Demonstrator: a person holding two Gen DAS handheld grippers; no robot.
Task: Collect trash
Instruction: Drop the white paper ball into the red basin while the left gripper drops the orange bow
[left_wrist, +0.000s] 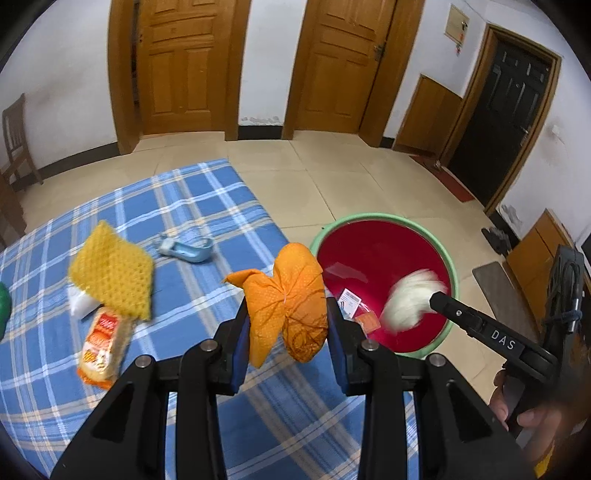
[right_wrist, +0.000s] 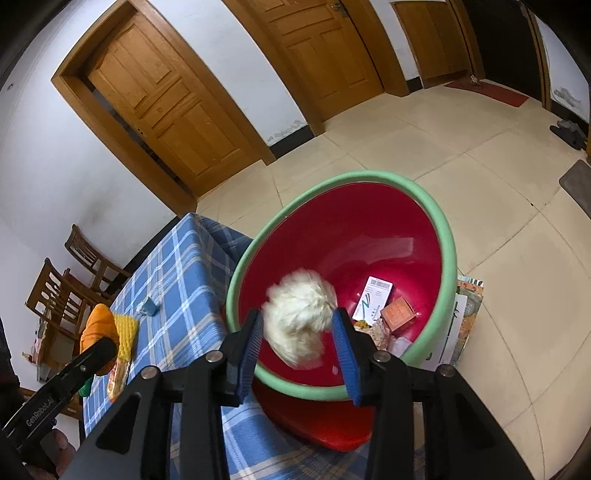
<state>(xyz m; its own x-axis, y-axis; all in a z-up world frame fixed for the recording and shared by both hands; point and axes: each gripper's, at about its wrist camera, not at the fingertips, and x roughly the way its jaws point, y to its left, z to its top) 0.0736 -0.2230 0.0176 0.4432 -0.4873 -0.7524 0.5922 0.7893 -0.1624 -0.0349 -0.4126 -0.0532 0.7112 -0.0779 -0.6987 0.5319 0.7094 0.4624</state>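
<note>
My left gripper (left_wrist: 289, 317) is shut on a crumpled orange wrapper (left_wrist: 291, 299) and holds it above the blue checked tablecloth (left_wrist: 184, 206), beside the red basin with a green rim (left_wrist: 448, 258). My right gripper (right_wrist: 300, 334) is over the basin (right_wrist: 448, 236), its jaws apart around a blurred white fluffy wad (right_wrist: 301, 317); the wad (left_wrist: 410, 299) shows at its tip in the left wrist view. A white card (right_wrist: 373, 299) and an orange packet (right_wrist: 397, 314) lie in the basin.
On the cloth lie a yellow sponge cloth (left_wrist: 114, 273), a snack packet (left_wrist: 101, 339), a white scrap (left_wrist: 79, 302) and a light blue object (left_wrist: 188, 251). Wooden chairs (right_wrist: 70, 280) stand beyond the table. Tiled floor and doors lie behind.
</note>
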